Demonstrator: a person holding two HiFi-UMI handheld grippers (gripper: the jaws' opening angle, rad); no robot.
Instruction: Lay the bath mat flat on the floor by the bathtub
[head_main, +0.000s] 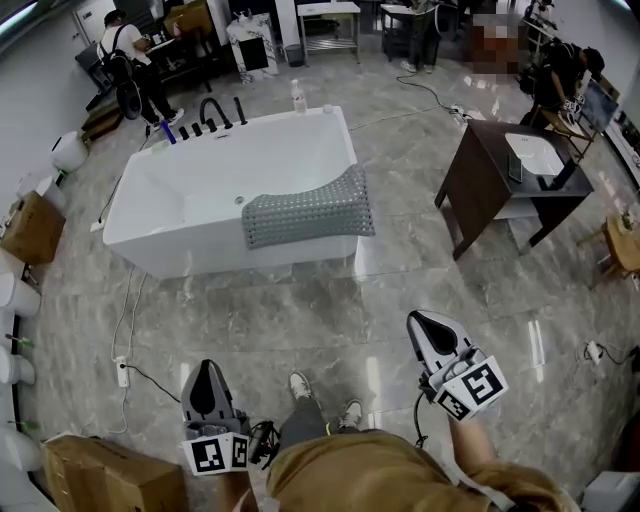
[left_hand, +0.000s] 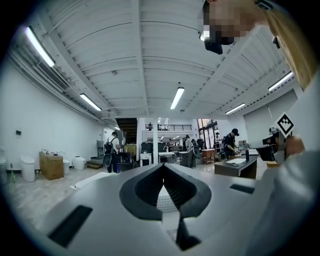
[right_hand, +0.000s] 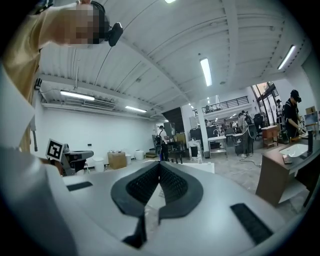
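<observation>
A grey, nubbed bath mat (head_main: 308, 208) hangs folded over the near rim of the white bathtub (head_main: 200, 215), towards the tub's right end. Part of it lies inside the tub and part hangs down the outer wall. My left gripper (head_main: 207, 366) is held low near my body, well short of the tub, with its jaws shut and nothing between them. My right gripper (head_main: 416, 320) is raised a little further forward over the marble floor, also shut and empty. In the left gripper view the left gripper (left_hand: 163, 166) has its tips touching. The right gripper (right_hand: 159, 164) looks the same in its own view.
A dark wooden table (head_main: 500, 170) stands to the tub's right. A cardboard box (head_main: 90, 475) sits at the lower left, and a power strip (head_main: 122, 372) with its cable lies on the floor left of my feet. A black faucet (head_main: 215, 110) and a bottle (head_main: 298, 97) stand on the tub's far rim. People work at the back.
</observation>
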